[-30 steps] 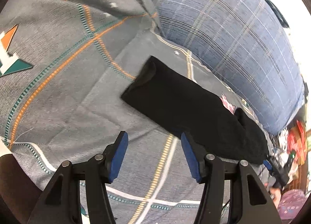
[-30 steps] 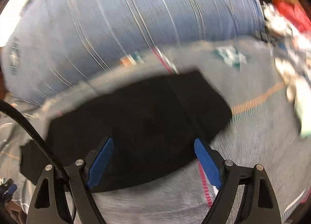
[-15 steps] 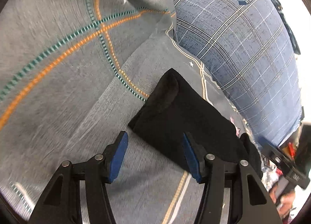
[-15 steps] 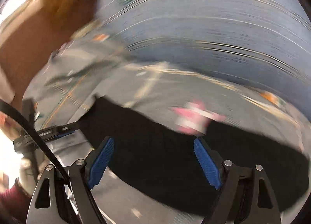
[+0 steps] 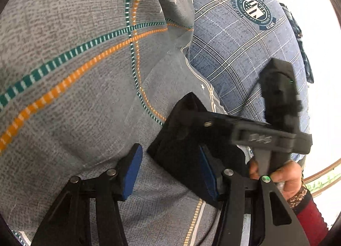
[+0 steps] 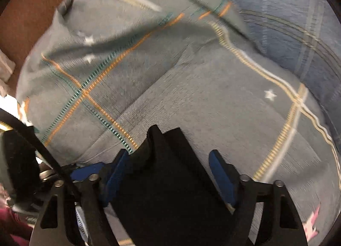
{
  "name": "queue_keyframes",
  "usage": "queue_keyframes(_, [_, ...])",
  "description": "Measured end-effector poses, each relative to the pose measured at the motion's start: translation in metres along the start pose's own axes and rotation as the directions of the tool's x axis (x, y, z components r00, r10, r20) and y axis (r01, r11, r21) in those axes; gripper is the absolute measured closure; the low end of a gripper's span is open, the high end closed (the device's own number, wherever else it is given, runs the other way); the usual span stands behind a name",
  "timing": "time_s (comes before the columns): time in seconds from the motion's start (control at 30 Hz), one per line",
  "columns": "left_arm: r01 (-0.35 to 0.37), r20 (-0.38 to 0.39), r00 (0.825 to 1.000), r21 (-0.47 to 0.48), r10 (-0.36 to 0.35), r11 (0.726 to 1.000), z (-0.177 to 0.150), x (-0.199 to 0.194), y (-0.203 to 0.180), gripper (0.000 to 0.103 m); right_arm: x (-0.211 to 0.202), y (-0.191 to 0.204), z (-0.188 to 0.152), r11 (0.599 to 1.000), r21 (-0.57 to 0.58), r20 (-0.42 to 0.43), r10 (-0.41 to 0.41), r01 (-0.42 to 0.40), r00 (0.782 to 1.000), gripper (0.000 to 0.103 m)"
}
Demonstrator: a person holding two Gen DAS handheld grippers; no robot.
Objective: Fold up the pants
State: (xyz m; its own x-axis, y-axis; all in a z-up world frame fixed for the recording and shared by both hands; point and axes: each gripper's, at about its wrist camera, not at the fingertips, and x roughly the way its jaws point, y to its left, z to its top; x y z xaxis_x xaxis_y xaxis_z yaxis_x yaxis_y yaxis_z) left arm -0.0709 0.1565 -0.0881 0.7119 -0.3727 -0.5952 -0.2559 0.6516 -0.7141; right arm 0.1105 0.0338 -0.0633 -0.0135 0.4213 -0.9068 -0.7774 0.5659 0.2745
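Observation:
The black pants (image 5: 181, 139) lie folded into a narrow band on a grey bedsheet (image 5: 64, 96). In the left wrist view my left gripper (image 5: 170, 169) is open, its blue pads straddling the near corner of the pants' end. My right gripper reaches in from the right over the pants; its fingertips are hidden against the black cloth there. In the right wrist view my right gripper (image 6: 168, 173) is open with the pants' end (image 6: 168, 182) between its blue pads. The left gripper's blue pad (image 6: 85, 171) shows at lower left.
A blue plaid pillow (image 5: 245, 43) with a round crest lies behind the pants. A raised grey fold of the sheet (image 5: 174, 11) with teal and orange stripes rises at the back. Brown wall (image 6: 32, 0) lies past the bed's far edge.
Both grippers have moved to the same end of the pants. The right gripper swung left along the pants and now appears in the left wrist view. Both stay open.

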Motion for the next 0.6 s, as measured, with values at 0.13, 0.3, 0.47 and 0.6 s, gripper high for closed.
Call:
queue_keyframes(0.13, [0.009, 0.010, 1.000, 0.006, -0.009, 1.000, -0.001, 0.003, 0.000, 0.050, 0.005, 0.016, -0.002, 0.998, -0.063, -0.006, -0.032, 0.032, 0.999, 0.037])
queue_keyframes(0.3, [0.013, 0.005, 1.000, 0.012, -0.013, 1.000, -0.003, 0.000, 0.002, 0.049, 0.000, 0.032, -0.006, 0.995, -0.094, -0.031, -0.044, 0.041, 0.999, 0.085])
queue_keyframes(0.47, [0.015, 0.009, 1.000, 0.014, -0.015, 1.000, -0.001, -0.001, 0.000, 0.046, -0.025, 0.034, -0.013, 0.997, -0.066, 0.026, -0.031, 0.033, 0.999, 0.086])
queue_keyframes(0.6, [0.035, 0.016, 0.999, 0.019, -0.035, 0.999, 0.002, 0.001, -0.003, 0.040, -0.043, 0.048, -0.017, 0.995, -0.093, 0.056, -0.032, 0.037, 0.998, 0.086])
